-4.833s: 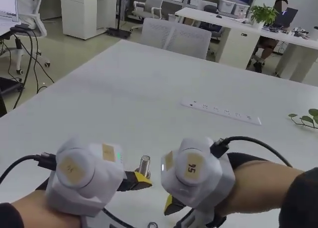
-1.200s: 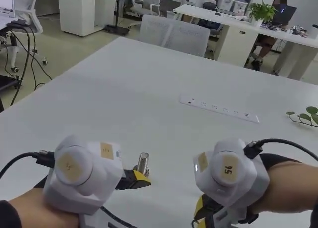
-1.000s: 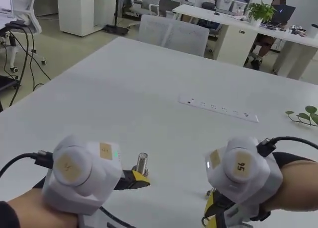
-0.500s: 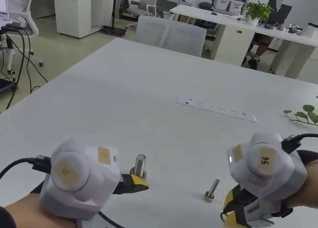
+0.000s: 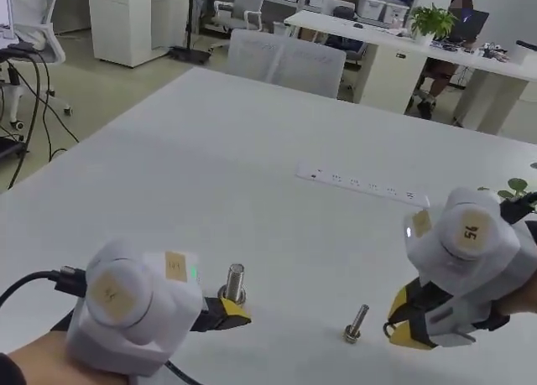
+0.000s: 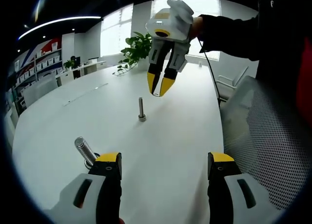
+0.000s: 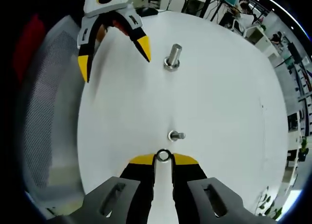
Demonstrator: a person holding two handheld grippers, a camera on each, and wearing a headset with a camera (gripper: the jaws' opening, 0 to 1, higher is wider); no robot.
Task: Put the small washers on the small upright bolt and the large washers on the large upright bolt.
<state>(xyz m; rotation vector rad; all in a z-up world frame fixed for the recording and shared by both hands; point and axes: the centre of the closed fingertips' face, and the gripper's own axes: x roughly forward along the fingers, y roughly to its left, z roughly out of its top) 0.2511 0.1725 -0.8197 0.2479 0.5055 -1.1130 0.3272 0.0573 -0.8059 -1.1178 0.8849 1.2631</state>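
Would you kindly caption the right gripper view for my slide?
Right tongs pinch a washer near the small upright bolt.

The worktop [image 5: 252, 175] is showing plain white. The large bolt [image 5: 234, 281], sitting at nine o'clock of the small bolt [image 5: 356, 322], is gleaming silver, as is the small one. The left tongs [image 6: 164, 158] and right tongs [image 6: 159, 86] are wearing yellow tips over black. The washer [image 7: 164, 156] is shining silver.
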